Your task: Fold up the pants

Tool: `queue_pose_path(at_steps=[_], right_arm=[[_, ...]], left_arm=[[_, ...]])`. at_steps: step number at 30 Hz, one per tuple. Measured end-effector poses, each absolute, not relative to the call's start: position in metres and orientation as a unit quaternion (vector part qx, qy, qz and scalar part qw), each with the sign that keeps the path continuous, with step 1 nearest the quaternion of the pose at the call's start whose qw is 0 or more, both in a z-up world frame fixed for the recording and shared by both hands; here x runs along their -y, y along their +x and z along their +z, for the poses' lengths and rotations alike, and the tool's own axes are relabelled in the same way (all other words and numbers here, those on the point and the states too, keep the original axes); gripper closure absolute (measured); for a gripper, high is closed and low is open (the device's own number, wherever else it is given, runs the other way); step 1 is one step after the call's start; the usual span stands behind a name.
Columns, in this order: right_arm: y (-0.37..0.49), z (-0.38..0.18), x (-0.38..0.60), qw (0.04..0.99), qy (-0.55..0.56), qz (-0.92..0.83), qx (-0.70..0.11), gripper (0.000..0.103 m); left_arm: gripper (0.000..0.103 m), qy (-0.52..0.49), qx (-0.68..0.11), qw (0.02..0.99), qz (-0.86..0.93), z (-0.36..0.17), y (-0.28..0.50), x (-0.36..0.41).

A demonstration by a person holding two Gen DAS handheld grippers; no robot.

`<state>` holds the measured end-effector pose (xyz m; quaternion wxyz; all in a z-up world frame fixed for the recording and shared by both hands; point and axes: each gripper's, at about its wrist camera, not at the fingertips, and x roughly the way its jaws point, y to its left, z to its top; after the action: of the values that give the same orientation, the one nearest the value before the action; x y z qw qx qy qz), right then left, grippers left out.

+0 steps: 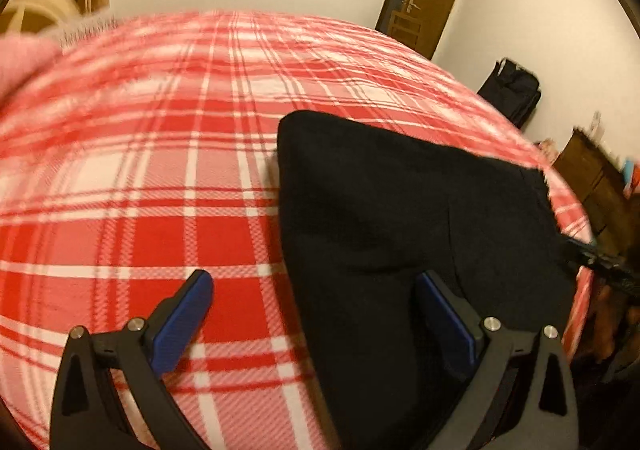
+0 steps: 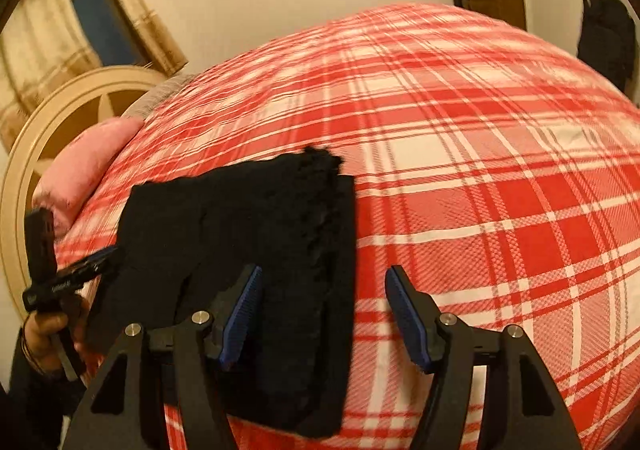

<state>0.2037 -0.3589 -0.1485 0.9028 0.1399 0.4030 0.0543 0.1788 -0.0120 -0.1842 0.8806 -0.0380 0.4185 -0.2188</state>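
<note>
Plaid bed (image 1: 160, 170), one item: black pants (image 2: 248, 250) folded into a stack, under left gripper's (image 1: 312, 314) right finger and right gripper's (image 2: 324, 314) left finger, both gaping, empty; fold apparently complete, next likely smoothing

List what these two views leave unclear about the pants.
- Pants, left wrist view: the near end is cut off by the bottom edge and the left hand-held gripper.
- Right wrist view: black cloth and blur hide the layer count.
- Waistband or hem: cannot tell.
</note>
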Motion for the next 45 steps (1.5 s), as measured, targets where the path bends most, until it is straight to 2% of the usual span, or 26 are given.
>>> queue_pose_path(at_steps=[5, 7, 11, 14, 15, 17, 18, 28, 33, 37, 38, 39, 42, 45], right_arm=[[0.216, -0.164, 0.366, 0.881, 0.194, 0.083, -0.423, 0.04], [0.217, -0.165, 0.362, 0.879, 0.195, 0.093, -0.424, 0.05], [0.216, -0.166, 0.356, 0.875, 0.19, 0.109, -0.432, 0.053], [0.22, -0.172, 0.363, 0.865, 0.22, 0.116, -0.435, 0.054], [0.22, -0.173, 0.362, 0.864, 0.224, 0.118, -0.435, 0.055], [0.22, -0.173, 0.362, 0.864, 0.229, 0.117, -0.433, 0.058], [0.218, -0.172, 0.361, 0.866, 0.227, 0.117, -0.43, 0.065], [0.216, -0.17, 0.355, 0.877, 0.216, 0.11, -0.416, 0.065], [0.215, -0.172, 0.358, 0.876, 0.224, 0.114, -0.412, 0.066], [0.212, -0.164, 0.349, 0.882, 0.202, 0.111, -0.411, 0.075], [0.212, -0.163, 0.348, 0.883, 0.201, 0.11, -0.409, 0.076], [0.212, -0.163, 0.347, 0.883, 0.201, 0.11, -0.409, 0.076], [0.213, -0.161, 0.351, 0.879, 0.215, 0.111, -0.41, 0.078], [0.213, -0.154, 0.351, 0.88, 0.216, 0.114, -0.407, 0.08]], left_arm=[[0.001, -0.043, -0.42, 0.875, -0.237, -0.183, 0.191, 0.016], [0.002, -0.045, -0.422, 0.872, -0.244, -0.184, 0.195, 0.02], [0.01, -0.048, -0.425, 0.865, -0.263, -0.187, 0.199, 0.03], [0.025, -0.041, -0.426, 0.86, -0.278, -0.185, 0.195, 0.033], [0.027, -0.042, -0.427, 0.858, -0.283, -0.185, 0.195, 0.034], [0.03, -0.042, -0.429, 0.856, -0.285, -0.186, 0.196, 0.033], [0.031, -0.042, -0.429, 0.856, -0.285, -0.186, 0.197, 0.033], [0.033, -0.051, -0.426, 0.856, -0.287, -0.19, 0.197, 0.032], [0.028, -0.024, -0.427, 0.865, -0.264, -0.19, 0.198, 0.042], [0.031, -0.021, -0.426, 0.864, -0.268, -0.19, 0.197, 0.041], [0.038, -0.022, -0.425, 0.864, -0.269, -0.19, 0.197, 0.04], [0.053, -0.024, -0.422, 0.865, -0.27, -0.189, 0.196, 0.039], [0.074, -0.037, -0.414, 0.868, -0.271, -0.186, 0.195, 0.033], [0.082, -0.053, -0.41, 0.869, -0.273, -0.181, 0.194, 0.029]])
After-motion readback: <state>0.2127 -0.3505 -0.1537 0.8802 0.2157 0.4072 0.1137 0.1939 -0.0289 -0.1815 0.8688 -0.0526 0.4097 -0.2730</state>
